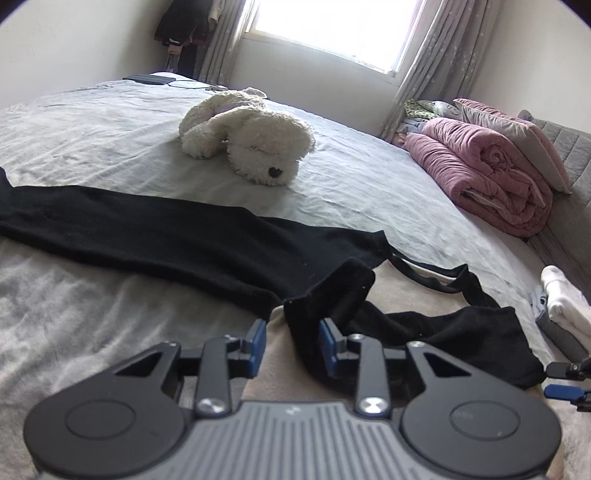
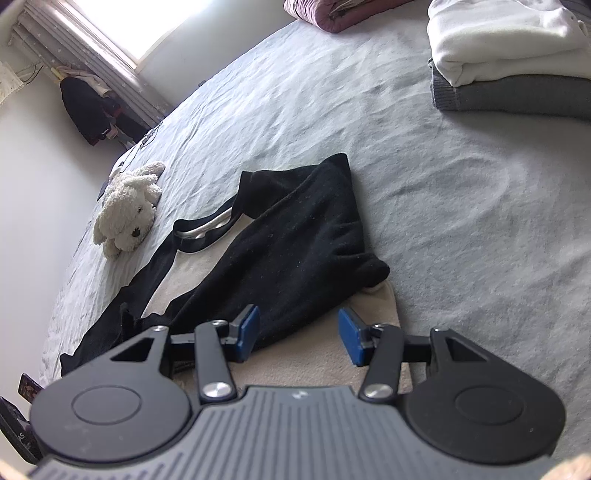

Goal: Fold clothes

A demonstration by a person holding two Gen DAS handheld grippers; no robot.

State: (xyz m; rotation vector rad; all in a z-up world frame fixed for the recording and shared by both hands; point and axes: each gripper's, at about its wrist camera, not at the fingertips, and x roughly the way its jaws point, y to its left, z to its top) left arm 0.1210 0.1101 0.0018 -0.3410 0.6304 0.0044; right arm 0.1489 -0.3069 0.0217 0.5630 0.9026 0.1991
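A white plush dog [image 1: 255, 142] lies on the grey-sheeted bed [image 1: 92, 122]. A rolled pink quilt [image 1: 491, 173] sits by the curtained window [image 1: 332, 29]; dark clothes [image 1: 181, 26] hang in the corner.

black garment [image 1: 155, 229]: matt knitted cloth with faint lint. bedsheet [image 1: 92, 125]: pale, creased woven cloth. toy dog [image 1: 251, 136]: shaggy white plush. quilt [image 1: 487, 173]: soft pink padded cloth. left gripper [image 1: 292, 341]: matt black plastic arms, smooth blue pads, bright metal screws, ribbed grey housing. folded white top [image 2: 506, 40]: smooth cloth.
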